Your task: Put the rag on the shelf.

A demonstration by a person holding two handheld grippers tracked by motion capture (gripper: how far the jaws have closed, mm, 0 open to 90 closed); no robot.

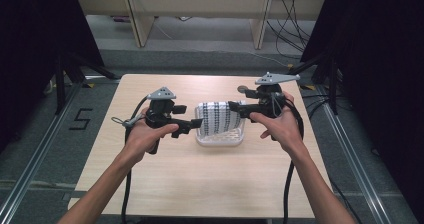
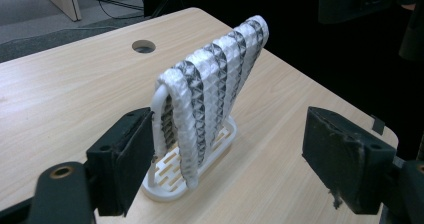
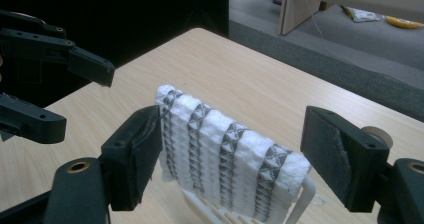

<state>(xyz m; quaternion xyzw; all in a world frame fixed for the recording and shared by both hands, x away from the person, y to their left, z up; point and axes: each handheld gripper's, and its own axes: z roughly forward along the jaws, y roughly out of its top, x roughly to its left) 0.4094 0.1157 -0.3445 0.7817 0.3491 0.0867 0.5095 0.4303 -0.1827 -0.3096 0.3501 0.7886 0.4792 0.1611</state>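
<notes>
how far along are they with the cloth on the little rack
Done: the black-and-white striped cloth hangs draped over the white rack on the table. In hand: the left gripper and the right gripper sit open at either end of it, gripping nothing. Left, probably: closing on the cloth and lifting or straightening it.

Black "5" on the floor [image 1: 80, 119]

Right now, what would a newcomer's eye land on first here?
The black-and-white striped cloth draped over a white rack at the middle of the wooden table. Next, the two grippers flanking it: the left gripper and the right gripper both stand open, one at each end of the cloth.
</notes>
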